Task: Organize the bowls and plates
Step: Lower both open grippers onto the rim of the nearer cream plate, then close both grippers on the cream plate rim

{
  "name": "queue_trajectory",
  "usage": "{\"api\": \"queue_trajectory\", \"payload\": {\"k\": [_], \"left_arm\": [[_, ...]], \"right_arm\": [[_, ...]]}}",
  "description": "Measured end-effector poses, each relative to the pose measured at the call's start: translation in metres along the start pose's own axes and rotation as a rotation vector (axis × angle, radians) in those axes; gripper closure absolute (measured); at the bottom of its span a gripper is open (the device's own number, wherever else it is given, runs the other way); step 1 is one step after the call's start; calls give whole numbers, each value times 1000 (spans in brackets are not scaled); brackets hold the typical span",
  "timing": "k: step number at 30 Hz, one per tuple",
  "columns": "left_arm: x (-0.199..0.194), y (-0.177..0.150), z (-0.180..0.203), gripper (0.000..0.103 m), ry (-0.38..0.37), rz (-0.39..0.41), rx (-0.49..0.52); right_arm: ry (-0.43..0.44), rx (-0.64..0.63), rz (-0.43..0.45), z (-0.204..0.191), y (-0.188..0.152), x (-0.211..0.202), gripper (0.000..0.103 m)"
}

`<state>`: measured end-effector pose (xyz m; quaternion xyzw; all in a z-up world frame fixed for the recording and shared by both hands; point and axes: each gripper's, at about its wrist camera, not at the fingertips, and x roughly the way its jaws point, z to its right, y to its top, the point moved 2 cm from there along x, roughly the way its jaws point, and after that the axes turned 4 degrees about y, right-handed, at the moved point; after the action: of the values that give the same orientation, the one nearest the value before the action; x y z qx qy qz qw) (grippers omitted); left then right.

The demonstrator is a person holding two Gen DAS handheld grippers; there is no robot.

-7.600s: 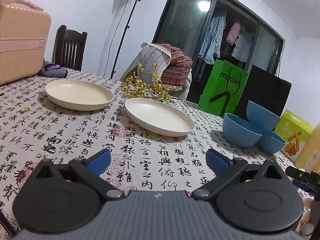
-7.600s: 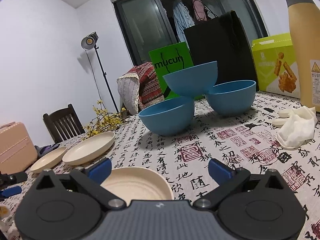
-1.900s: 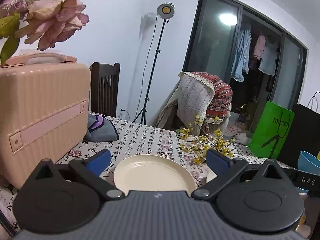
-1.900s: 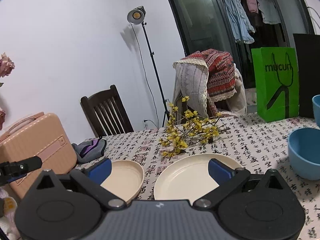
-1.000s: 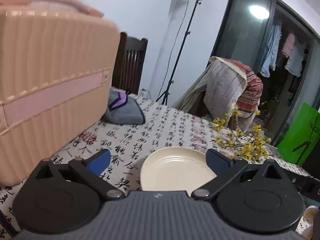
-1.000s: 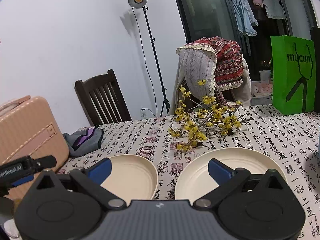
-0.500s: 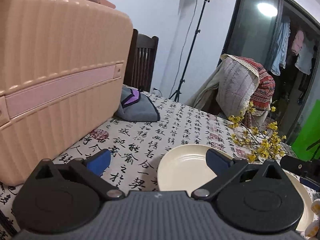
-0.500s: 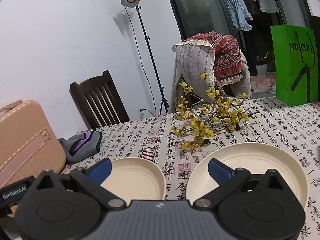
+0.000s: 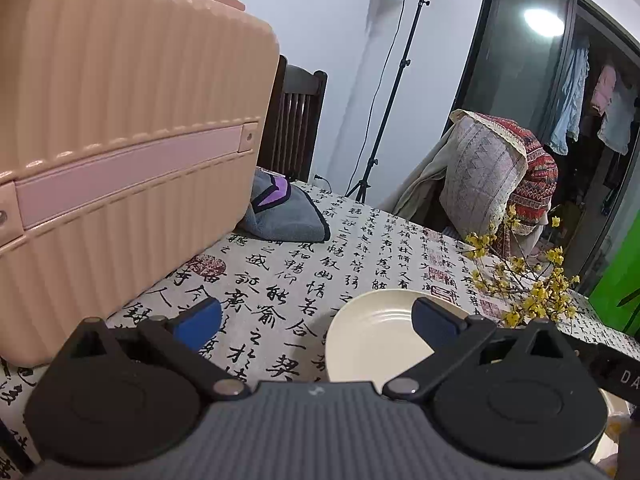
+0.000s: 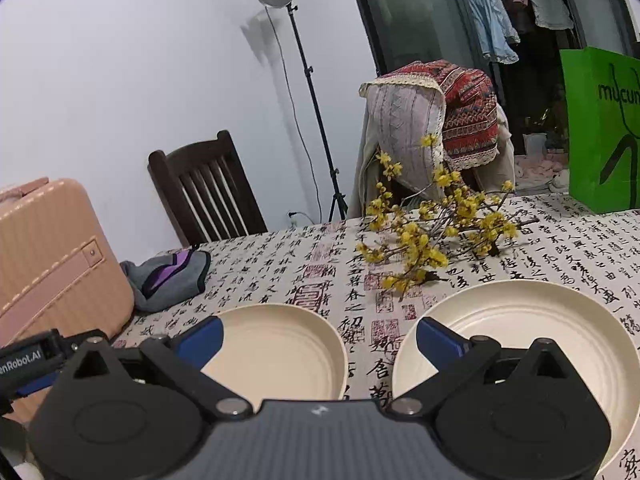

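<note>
With both grippers' fingers apart and empty, the right gripper (image 10: 318, 338) hovers over two cream plates, small plate (image 10: 280, 350) lower centre, large plate (image 10: 532, 320) lower right, so stacking probably requires gripping a rim next.

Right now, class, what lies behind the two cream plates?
Behind the plates lies a yellow-flowered branch on the tablecloth. The plates' near rims are hidden by the tongs.

Both grippers hung low with jaws spread wide, the left gripper (image 9: 316, 318) just beside the right gripper (image 10: 318, 338).
</note>
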<state>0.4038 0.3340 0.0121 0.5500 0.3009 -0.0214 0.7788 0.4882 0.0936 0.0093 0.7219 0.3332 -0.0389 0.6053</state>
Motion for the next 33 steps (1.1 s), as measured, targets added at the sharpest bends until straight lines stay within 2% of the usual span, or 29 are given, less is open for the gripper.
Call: {"api": "queue_trajectory", "payload": {"k": [9, 15, 17, 24, 33], "left_arm": [[2, -1, 0, 0, -5, -5, 4], [9, -8, 6, 0, -12, -27, 39], [10, -10, 8, 0, -13, -34, 42], [16, -14, 12, 0, -19, -56, 53], [29, -21, 11, 10, -11, -105, 44]], "right_arm": [[19, -99, -50, -2, 8, 6, 0], [49, -72, -84, 3, 6, 15, 3], [57, -89, -96, 1, 5, 19, 9], [71, -128, -121, -6, 5, 28, 15], [32, -132, -177, 3, 0, 46, 40]]}}
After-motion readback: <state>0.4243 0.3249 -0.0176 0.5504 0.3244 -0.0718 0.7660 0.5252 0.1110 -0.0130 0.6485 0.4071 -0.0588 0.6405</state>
